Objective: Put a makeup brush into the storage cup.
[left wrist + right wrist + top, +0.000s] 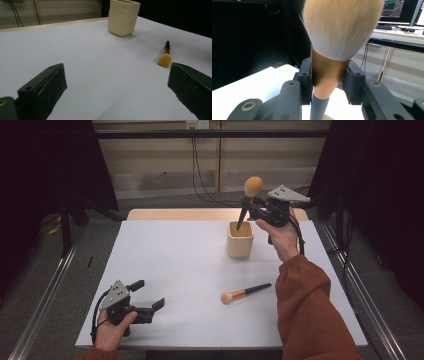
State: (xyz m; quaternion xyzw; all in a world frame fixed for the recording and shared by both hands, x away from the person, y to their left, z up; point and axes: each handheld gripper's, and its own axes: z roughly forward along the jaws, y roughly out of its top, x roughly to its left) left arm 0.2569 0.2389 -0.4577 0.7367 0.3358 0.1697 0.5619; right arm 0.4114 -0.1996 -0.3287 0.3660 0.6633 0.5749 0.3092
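Right now my right tongs [256, 206] are clamped on the big brush [248, 199], pads pinching its brown collar just under the bristles, with the dark handle tip angled down into the mouth of the cup [240, 240]. My left tongs [149, 296] rest low on the white table [165, 270], jaws spread wide and holding nothing. The small brush [245, 293] lies flat near the cup.

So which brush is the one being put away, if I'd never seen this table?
Start at the white table and find the cream cup near its far edge. Just above it, the right gripper holds a large makeup brush upright, handle tip at the cup's mouth. Its round, fluffy head is bigger than the small brush lying flat.
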